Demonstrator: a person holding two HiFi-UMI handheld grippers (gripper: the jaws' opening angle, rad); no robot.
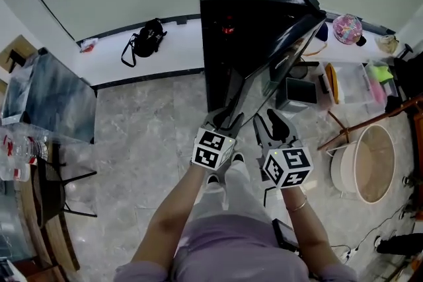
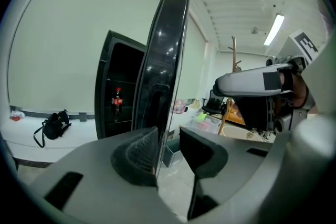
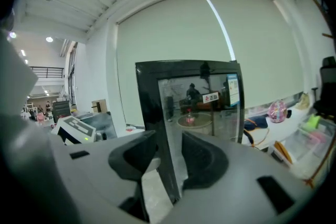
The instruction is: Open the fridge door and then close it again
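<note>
The black fridge [image 1: 244, 23] stands against the far wall with its glass door [image 1: 284, 53] swung out towards me. Both grippers are at the door's free edge. In the left gripper view the door [image 2: 165, 60] runs down between the jaws of my left gripper [image 1: 225, 119] [image 2: 168, 149]. It lies against the left pad, and a gap shows to the right pad. In the right gripper view my right gripper [image 1: 271, 121] [image 3: 169, 155] has its pads closed on the door's dark frame [image 3: 152, 113]. A cola bottle [image 2: 117, 99] stands inside the fridge.
A black bag [image 1: 147, 38] lies on the white ledge left of the fridge. A glass table [image 1: 46, 96] is at the far left. To the right are clear storage boxes [image 1: 350, 82], a pink ball [image 1: 347, 28] and a round wooden tub [image 1: 370, 165].
</note>
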